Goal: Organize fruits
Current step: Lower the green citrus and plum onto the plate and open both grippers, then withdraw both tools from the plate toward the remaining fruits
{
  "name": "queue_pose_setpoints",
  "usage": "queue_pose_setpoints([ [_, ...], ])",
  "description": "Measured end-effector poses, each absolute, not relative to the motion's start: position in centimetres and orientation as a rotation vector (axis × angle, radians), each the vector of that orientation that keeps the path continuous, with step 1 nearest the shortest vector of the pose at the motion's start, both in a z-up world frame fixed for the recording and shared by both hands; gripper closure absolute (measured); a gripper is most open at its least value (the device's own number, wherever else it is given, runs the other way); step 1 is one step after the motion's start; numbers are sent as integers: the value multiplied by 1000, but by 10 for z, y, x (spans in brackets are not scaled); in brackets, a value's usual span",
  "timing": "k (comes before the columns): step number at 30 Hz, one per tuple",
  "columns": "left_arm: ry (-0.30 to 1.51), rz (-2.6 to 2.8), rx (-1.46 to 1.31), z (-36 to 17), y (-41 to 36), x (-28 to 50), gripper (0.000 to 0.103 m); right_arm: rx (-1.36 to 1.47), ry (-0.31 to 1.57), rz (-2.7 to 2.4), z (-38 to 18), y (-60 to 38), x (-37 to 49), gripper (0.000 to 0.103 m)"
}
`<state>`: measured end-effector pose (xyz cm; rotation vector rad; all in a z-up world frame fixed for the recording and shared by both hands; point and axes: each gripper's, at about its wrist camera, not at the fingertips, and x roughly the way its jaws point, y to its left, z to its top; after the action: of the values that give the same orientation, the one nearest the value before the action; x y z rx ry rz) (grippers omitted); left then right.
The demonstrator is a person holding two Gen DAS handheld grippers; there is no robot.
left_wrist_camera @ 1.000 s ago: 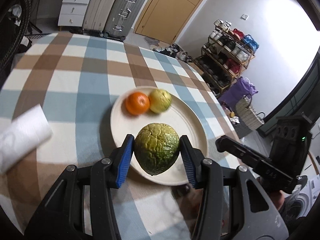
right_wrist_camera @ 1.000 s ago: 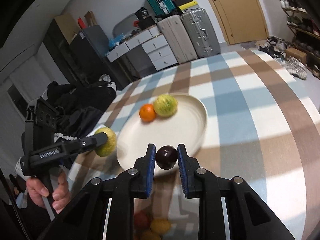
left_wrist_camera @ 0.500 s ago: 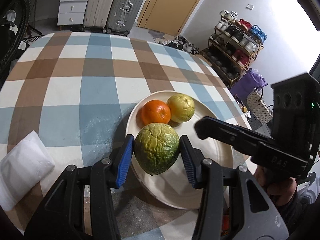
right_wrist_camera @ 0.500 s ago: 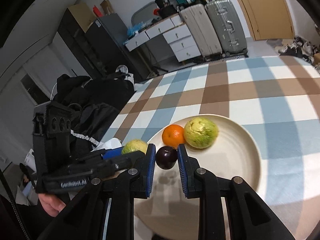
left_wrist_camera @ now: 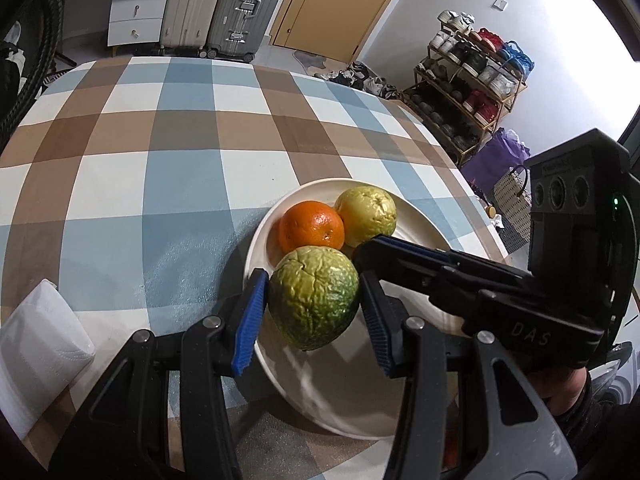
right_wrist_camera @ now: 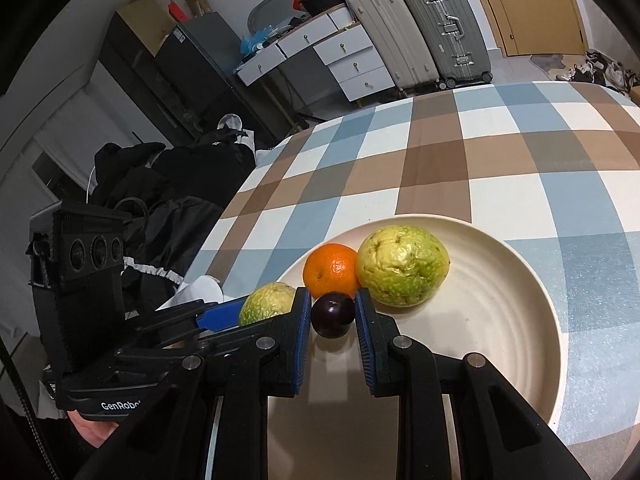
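- Green fruit (left_wrist_camera: 314,298): clamped in left hand-held gripper (left_wrist_camera: 314,312), held over the near-left part of the plate (left_wrist_camera: 432,220).
- Plum (right_wrist_camera: 333,315): pinched in right hand-held gripper (right_wrist_camera: 333,320), jaws narrow, over the plate just before the orange (right_wrist_camera: 331,270).
- Orange and guava (right_wrist_camera: 402,266): resting on the plate, touching each other.
- Step, judged: set both fruits down. Lower until each rests on the plate before letting go, or they may roll.
- Room: the two grippers crowd together; plate's right half bare; its near rim lies near the worktop (left_wrist_camera: 180,152) edge.
- Tissue roll (left_wrist_camera: 36,348): well left of the plate.
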<state>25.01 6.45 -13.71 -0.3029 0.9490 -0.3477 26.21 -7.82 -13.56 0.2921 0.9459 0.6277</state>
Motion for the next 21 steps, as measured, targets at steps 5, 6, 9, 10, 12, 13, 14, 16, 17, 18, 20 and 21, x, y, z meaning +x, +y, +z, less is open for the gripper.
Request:
queue_pose_setpoints([
  [5, 957, -335, -313, -137, 64, 253, 58, 297, 961, 617, -138, -80, 264, 80],
  [6, 962, -332, -313, -137, 64, 253, 58, 301, 963, 615, -137, -81, 264, 80],
  [9, 965, -325, -302, -133, 61, 251, 52, 332, 953, 614, -133, -88, 261, 72],
  [10, 957, -313, -297, -131, 61, 250, 50, 346, 946, 618, -131, -91, 260, 63],
  [12, 941, -297, -291, -124, 61, 245, 45, 374, 913, 626, -124, -99, 254, 53],
  [13, 935, -286, -290, -121, 61, 243, 39, 376, 898, 620, -120, -102, 250, 52],
  [14, 922, -276, -290, -117, 61, 239, 37, 377, 882, 613, -114, -107, 245, 52],
  [16, 903, -266, -287, -109, 62, 231, 32, 387, 862, 604, -106, -115, 236, 48],
  [17, 894, -258, -281, -105, 62, 227, 31, 390, 849, 600, -101, -120, 230, 43],
  [18, 883, -247, -273, -100, 62, 222, 29, 390, 836, 594, -96, -125, 223, 39],
  [20, 864, -225, -257, -91, 61, 210, 24, 384, 807, 579, -86, -134, 209, 32],
  [21, 857, -222, -253, -86, 60, 204, 23, 377, 792, 569, -80, -139, 200, 31],
])
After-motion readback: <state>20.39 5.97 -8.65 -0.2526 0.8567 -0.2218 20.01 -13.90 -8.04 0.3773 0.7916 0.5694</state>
